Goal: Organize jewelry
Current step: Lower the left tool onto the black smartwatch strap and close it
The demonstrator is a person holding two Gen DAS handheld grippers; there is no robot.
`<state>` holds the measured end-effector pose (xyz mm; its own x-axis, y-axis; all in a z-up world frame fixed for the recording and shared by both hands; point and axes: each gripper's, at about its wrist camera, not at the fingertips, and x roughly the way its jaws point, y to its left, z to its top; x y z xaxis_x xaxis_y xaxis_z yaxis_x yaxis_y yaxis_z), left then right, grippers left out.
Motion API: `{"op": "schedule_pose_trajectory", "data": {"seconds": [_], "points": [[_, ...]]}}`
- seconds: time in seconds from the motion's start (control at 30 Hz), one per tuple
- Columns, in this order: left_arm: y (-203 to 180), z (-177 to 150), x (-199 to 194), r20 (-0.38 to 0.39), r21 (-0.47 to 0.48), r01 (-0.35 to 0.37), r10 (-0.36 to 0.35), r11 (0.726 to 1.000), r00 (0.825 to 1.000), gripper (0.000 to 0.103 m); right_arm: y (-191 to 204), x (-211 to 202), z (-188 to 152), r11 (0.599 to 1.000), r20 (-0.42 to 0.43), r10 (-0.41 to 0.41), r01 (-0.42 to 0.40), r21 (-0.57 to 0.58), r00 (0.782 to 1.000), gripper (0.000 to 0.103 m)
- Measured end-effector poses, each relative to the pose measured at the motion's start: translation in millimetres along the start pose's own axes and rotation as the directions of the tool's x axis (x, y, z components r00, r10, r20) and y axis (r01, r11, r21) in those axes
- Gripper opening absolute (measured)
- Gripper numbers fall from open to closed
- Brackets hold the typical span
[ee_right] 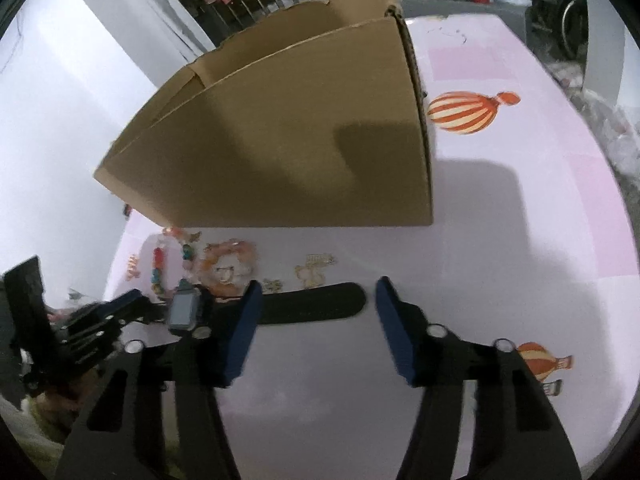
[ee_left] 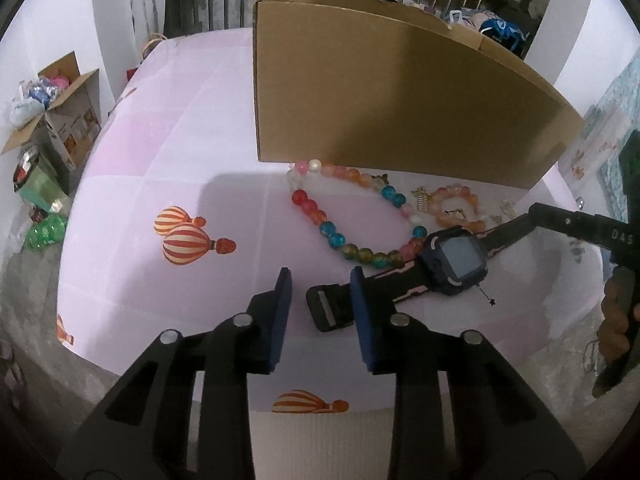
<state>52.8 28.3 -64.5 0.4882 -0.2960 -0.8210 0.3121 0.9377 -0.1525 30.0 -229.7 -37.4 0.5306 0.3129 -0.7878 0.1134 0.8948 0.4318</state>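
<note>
Beside the cardboard box (ee_left: 400, 92), both grippers, left (ee_left: 322, 280) and right (ee_right: 318, 292), stand part-open, empty, straddling the watch (ee_left: 452, 258) strap ends.

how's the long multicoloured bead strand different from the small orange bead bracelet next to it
The multicoloured bead strand forms a far wider loop than the small orange bead bracelet. Its beads mix red, blue, yellow and pink; the bracelet's are all peachy orange. The strand reaches the cardboard box; the bracelet lies clear of it. Both lie flat on the pink balloon-print cloth.
</note>
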Motion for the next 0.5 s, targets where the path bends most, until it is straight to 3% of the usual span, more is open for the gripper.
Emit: {"op": "schedule_pose_trajectory", "data": {"seconds": [0.1,0.2,0.3,0.37,0.5], "points": [[-0.9,-0.1,-0.2,0.000,-0.004,0.003,-0.003,1.000,1.000,0.020,-3.8,-1.1,0.3,0.999,-0.002,0.032,-0.032,0.035,0.999,0.047],[0.0,-0.2,-0.9,0.004,-0.005,-0.003,0.003,1.000,1.000,0.019,-12.7,-7.3,0.5,0.986,0.025,0.133,-0.135,0.101,0.991,0.046],[0.5,1.3,-0.7,0.008,-0.006,-0.004,0.004,1.000,1.000,0.019,-24.3,-10.7,1.5,0.940,0.065,0.283,-0.290,0.182,0.957,0.046],[-0.2,1.8,-0.3,0.011,-0.005,-0.006,0.006,1.000,1.000,0.019,-31.3,-8.1,0.8,0.910,0.077,0.334,-0.343,0.231,0.939,0.046],[-2.2,2.3,-0.2,0.018,-0.006,-0.009,0.009,1.000,1.000,0.019,-30.4,5.8,-3.1,0.946,0.026,0.227,-0.226,0.233,0.974,0.045]]}}
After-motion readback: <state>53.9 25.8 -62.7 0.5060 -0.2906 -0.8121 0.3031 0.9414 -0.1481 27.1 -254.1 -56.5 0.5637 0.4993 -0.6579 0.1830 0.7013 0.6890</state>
